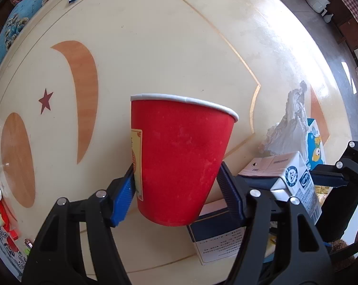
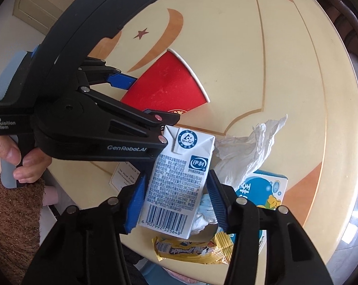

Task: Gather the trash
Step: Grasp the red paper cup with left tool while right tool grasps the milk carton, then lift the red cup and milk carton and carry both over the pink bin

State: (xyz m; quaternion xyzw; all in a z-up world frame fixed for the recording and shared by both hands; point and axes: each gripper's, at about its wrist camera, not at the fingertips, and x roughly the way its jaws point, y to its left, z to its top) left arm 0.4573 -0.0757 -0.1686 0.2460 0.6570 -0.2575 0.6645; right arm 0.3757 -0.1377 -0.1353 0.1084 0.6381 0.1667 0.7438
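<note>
I'm clamping my left gripper (image 1: 176,190) on the red paper cup (image 1: 181,161), pads pressing its sides; right gripper (image 2: 176,194), beside the cup, is pinching the white milk carton (image 2: 176,182), both lifted for binning.

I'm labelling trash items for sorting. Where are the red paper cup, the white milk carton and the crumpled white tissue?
red paper cup (image 1: 181,163): left wrist view, middle of its side wall.
white milk carton (image 2: 176,182): right wrist view, printed front face.
crumpled white tissue (image 2: 245,152): right wrist view, centre of the wad.
</note>
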